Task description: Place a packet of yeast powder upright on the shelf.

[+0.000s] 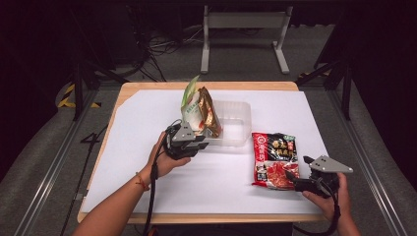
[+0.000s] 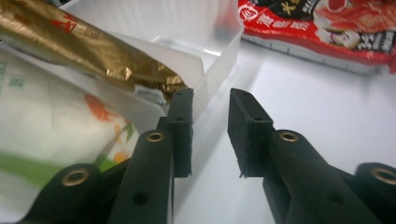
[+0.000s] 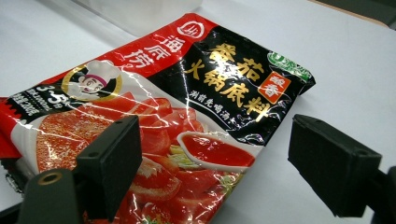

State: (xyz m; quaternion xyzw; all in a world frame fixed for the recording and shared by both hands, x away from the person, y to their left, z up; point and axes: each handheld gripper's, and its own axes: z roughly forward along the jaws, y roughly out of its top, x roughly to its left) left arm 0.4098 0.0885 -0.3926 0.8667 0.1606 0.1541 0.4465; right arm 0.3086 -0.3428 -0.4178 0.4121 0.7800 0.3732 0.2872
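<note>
Glossy, crinkled foil-plastic red sauce packet [image 3: 187, 121]; shiny gold foil pouch [image 2: 93, 51]; translucent smooth plastic tub [image 1: 236, 123]; matt white sheet over the wooden tabletop [image 1: 123, 91]; matt black claw pads [image 2: 250, 130].

"番茄火锅底料" on red sachet [image 3: 187, 116]

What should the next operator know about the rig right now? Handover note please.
Left gripper: fingers open, nothing between them, at the near left corner of the clear bin.
Right gripper: open, nothing held, at the near right corner of the red pouch.
Done: gold bag and green-white bag stand on edge in the bin's left end.
Left: red pouch lies flat on the white sheet, right of the bin; likely goes in next.
</note>
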